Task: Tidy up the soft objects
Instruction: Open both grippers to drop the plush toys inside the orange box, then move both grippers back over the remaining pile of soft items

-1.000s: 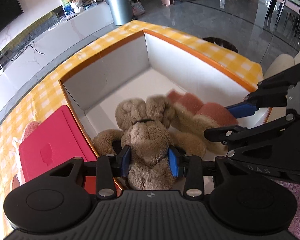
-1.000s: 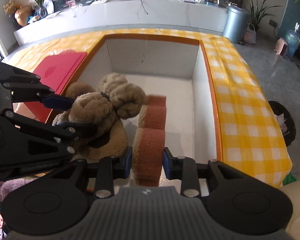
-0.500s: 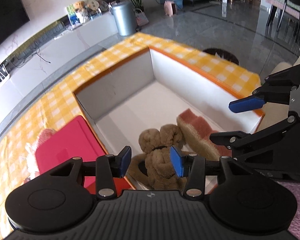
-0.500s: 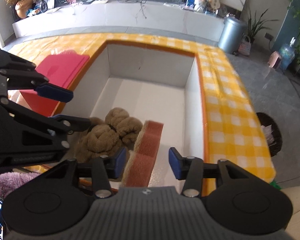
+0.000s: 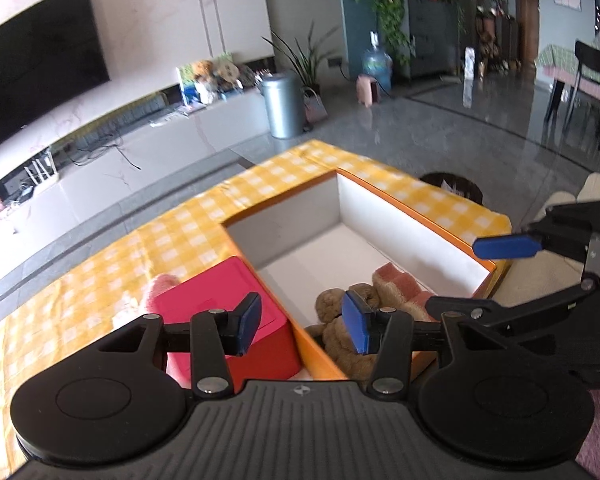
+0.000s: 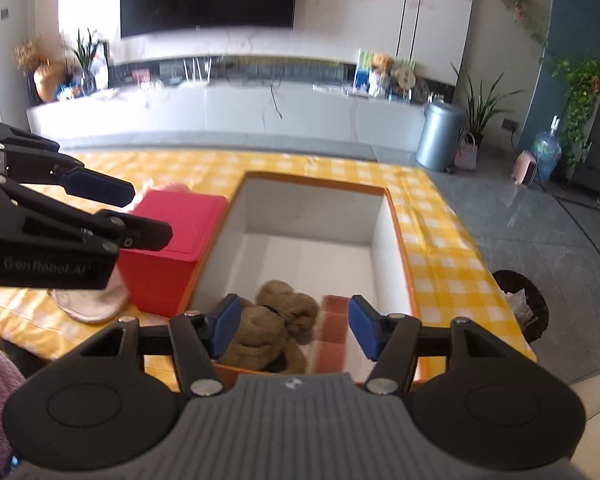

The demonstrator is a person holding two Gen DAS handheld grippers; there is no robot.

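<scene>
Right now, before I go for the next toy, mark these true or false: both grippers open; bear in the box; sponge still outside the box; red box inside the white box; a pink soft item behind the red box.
1. Left gripper and right gripper are open: true.
2. The bear lies in the box: true.
3. The sponge is outside the box: false, it lies inside beside the bear.
4. The red box sits inside the white box: false, it stands beside it on the tablecloth.
5. A pink soft item lies behind the red box: true.
</scene>
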